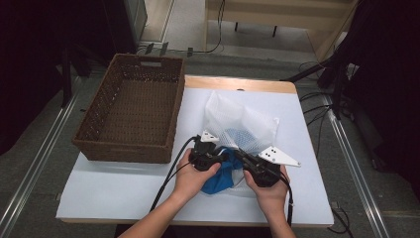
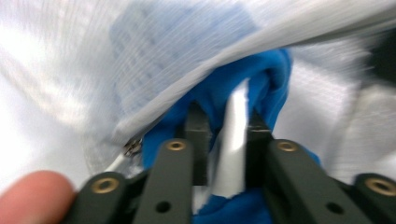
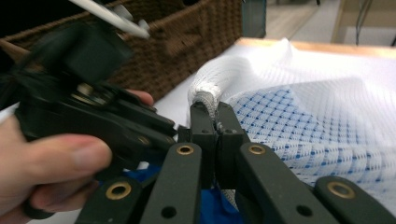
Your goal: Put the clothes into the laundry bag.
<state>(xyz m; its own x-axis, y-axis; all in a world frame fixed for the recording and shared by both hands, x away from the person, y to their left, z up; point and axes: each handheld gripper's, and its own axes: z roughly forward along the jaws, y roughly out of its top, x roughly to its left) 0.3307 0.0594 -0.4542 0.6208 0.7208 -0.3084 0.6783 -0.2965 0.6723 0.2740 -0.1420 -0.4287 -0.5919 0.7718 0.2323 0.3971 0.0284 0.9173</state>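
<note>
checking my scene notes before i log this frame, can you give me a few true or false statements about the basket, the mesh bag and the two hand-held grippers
1. The wicker basket stands on the left part of the table with nothing in it. True.
2. The blue cloth lies inside the basket. False: it sits at the near mouth of the white mesh bag, between the two grippers.
3. The right hand-held gripper is shut on the bag's white edge. True.
4. The left hand-held gripper is shut on nothing. False: its jaws stand apart, with blue cloth and a white strip between them.
5. The mesh bag hangs off the table's far edge. False: it lies on the tabletop beside the basket.
</note>
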